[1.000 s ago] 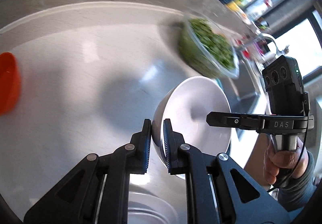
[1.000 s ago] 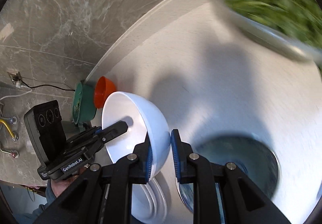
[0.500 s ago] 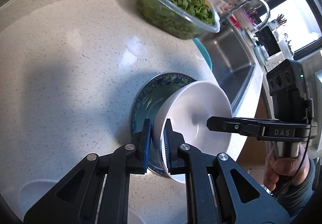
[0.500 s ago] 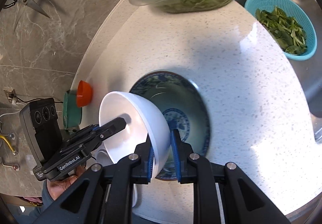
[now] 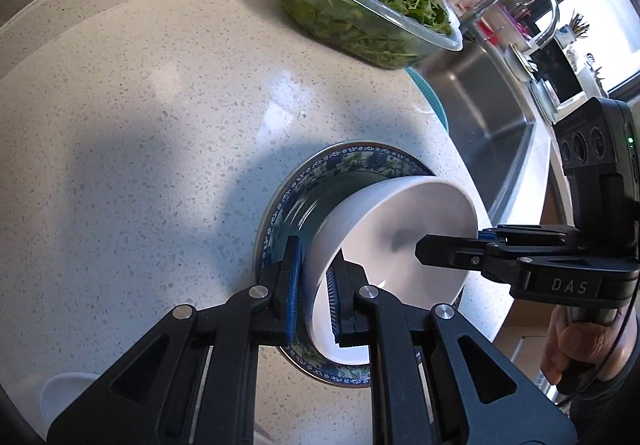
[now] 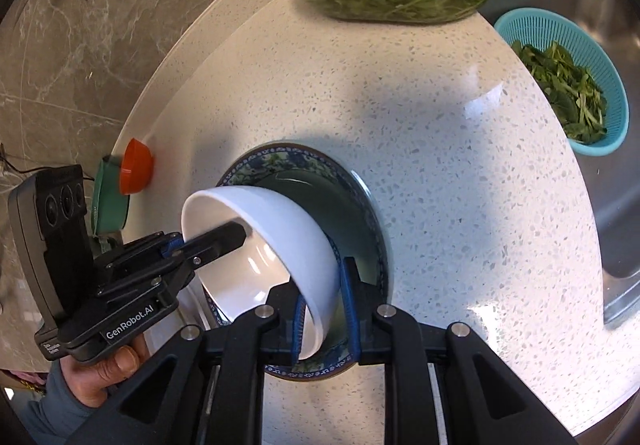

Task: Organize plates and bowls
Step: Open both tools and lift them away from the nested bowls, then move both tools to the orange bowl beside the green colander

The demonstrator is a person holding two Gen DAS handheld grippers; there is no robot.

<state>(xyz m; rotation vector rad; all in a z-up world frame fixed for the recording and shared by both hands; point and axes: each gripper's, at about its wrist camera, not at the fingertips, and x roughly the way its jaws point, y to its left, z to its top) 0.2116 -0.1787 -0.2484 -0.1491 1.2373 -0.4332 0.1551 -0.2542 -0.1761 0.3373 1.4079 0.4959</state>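
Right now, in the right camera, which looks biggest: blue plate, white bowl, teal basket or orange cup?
1. Blue plate.
2. White bowl, though it's nearer the camera.
3. Teal basket, farther away, so unsure.
4. Orange cup.

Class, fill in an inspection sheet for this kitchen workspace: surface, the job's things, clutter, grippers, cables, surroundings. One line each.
Surface: white speckled countertop, sunlit in patches.
Job's things: white bowl, tilted over the blue patterned plate; another white dish at the left view's lower edge.
Clutter: clear container of greens; teal colander of leaves; orange cup against a green cup.
Grippers: left gripper and right gripper each clamp the bowl's rim from opposite sides.
Cables: thin black lead by the right handle.
Surroundings: steel sink, faucet, marble wall.
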